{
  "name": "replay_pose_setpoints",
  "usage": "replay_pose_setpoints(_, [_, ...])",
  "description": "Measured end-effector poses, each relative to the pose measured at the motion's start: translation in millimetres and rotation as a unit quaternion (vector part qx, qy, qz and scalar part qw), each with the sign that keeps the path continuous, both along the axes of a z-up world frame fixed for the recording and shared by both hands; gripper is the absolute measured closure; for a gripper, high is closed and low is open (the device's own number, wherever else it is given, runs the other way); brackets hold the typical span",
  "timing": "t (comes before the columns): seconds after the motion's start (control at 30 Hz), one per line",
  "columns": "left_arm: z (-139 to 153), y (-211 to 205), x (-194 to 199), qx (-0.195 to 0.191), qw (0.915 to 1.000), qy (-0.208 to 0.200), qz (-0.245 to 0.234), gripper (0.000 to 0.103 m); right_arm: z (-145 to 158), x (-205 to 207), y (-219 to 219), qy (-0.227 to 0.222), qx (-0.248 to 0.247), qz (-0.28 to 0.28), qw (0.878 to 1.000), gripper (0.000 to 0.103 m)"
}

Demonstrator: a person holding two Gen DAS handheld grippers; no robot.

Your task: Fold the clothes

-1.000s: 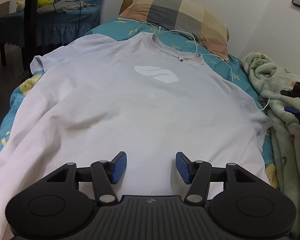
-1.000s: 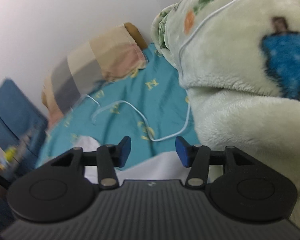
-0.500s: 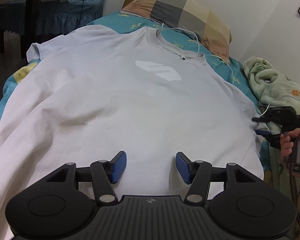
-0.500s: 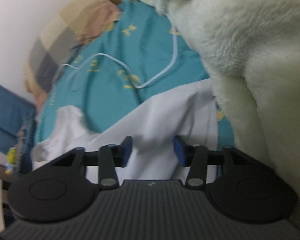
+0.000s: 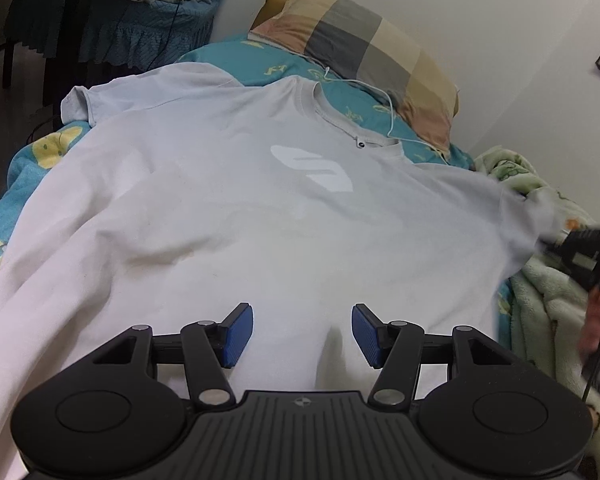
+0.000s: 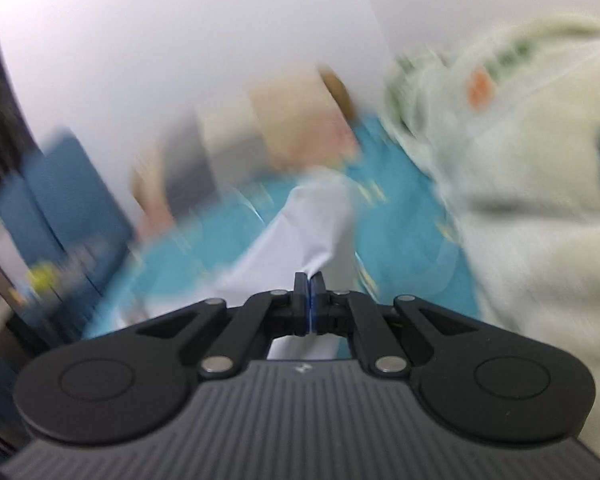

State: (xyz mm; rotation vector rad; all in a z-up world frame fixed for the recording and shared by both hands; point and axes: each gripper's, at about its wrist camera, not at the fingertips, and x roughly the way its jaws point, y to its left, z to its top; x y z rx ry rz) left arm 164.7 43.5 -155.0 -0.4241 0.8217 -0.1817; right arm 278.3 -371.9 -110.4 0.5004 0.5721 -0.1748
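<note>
Right gripper [image 6: 310,280] was clamped shut on the white t-shirt's [image 5: 228,216] right sleeve, a pinch of cloth sticking out past the tips; right wrist view was heavily blurred. Left gripper [image 5: 302,334] hung with jaws about half apart, nothing between them, over the shirt's lower middle. Shirt lay face up, spread flat on the teal bedsheet [image 5: 16,176], collar toward the checked pillow [image 5: 364,40], right sleeve lifted off the bed beside the fleece blanket [image 5: 540,312]. A white cable [image 5: 384,96] crossed the collar. Risks, as a guess: pinch looked small, so the sleeve could slip out in a fast swing; pulling with the body unpinned could drag the whole shirt askew; the cable could snag in the fold.
</note>
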Motion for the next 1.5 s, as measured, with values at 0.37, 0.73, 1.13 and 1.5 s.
replay_pose_setpoints(0.37, [-1.5, 4.1, -0.5, 0.002, 1.0000, 0.004, 0.004, 0.045, -75.3, -31.4, -23.4, 0.109, 0.171, -0.058, 0.978, 0.085])
replay_pose_setpoints(0.73, [-9.9, 4.0, 7.8, 0.001, 0.9998, 0.015, 0.009, 0.045, -103.5, -9.3, -24.5, 0.072, 0.271, -0.159, 0.946, 0.028])
replay_pose_setpoints(1.13, [6.5, 24.6, 10.8, -0.016, 0.9990, -0.017, 0.038, 0.045, -11.5, 29.4, 20.2, -0.050, 0.014, -0.131, 0.990, 0.094])
replay_pose_setpoints(1.5, [41.2, 93.2, 2.5, -0.043, 0.9901, -0.070, 0.113, 0.045, -6.7, 27.0, 218.7, -0.084, -0.126, 0.184, 0.971, 0.090])
